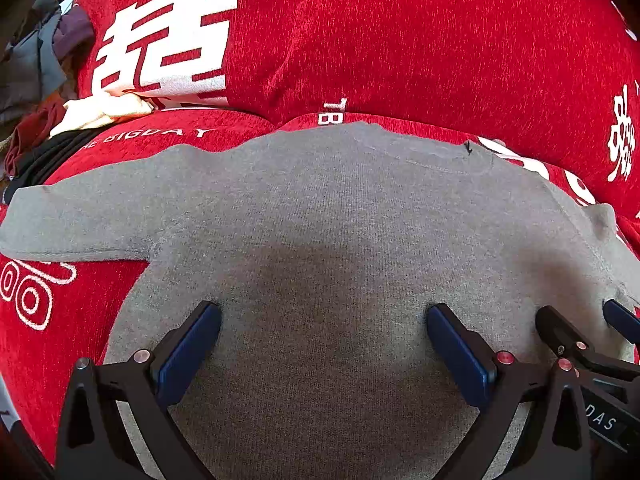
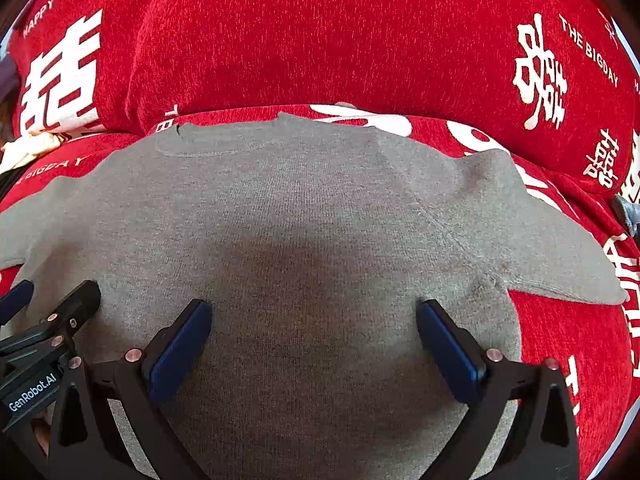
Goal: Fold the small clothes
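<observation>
On the red sofa cover [image 1: 400, 40]: a grey sweater [image 1: 320, 208] spread flat
Left gripper [image 1: 323, 344] and right gripper [image 2: 314, 340] both spread wide above it; nothing pinched

Grey t-shirt [image 1: 328, 216]: hem cut off by the bottom edge in both views, hidden behind the hand-held gripper frames. Its far sleeve end runs off the right edge in the left wrist view.

Right hand-held gripper [image 1: 588, 320] only partly in frame there; one pad is clipped at the edge.

Clothes pile [image 1: 44, 92] at upper left is small and warped by the lens, so single garments can't be told apart.

White lettering on the red sofa cover [image 2: 320, 40] is cropped at the borders.
</observation>
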The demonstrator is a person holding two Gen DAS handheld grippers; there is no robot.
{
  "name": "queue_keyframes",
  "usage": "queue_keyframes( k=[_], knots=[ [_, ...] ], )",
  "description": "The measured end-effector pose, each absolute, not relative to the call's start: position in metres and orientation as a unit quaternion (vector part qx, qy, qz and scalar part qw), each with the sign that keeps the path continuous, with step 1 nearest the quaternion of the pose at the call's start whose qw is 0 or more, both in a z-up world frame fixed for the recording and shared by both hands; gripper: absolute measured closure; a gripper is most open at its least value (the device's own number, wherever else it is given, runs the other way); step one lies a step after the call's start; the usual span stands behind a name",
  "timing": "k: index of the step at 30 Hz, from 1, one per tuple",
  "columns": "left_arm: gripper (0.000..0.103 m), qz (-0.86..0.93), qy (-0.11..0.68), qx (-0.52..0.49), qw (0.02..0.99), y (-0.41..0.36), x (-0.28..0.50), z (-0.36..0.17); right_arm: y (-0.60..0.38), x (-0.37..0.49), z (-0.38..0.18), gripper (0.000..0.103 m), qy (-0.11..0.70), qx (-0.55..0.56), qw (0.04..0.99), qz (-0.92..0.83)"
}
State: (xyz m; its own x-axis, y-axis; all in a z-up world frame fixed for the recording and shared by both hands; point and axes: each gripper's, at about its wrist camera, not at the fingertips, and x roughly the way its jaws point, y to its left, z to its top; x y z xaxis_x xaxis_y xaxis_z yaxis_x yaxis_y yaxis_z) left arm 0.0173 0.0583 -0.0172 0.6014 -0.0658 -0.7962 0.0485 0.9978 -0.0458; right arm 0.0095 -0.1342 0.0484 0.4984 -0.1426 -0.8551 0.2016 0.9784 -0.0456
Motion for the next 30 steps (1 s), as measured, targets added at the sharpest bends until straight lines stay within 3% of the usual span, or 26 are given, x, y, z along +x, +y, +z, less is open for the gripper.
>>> queue_keyframes(
  k=[30],
  knots=[
    [0.0, -0.025, 0.452, -0.008, 0.892, 0.0583, 0.0163, -0.0167, -0.1381, 0.0065, 0.0498, 0.001, 0.492, 0.032, 0.864, -0.098]
  ],
)
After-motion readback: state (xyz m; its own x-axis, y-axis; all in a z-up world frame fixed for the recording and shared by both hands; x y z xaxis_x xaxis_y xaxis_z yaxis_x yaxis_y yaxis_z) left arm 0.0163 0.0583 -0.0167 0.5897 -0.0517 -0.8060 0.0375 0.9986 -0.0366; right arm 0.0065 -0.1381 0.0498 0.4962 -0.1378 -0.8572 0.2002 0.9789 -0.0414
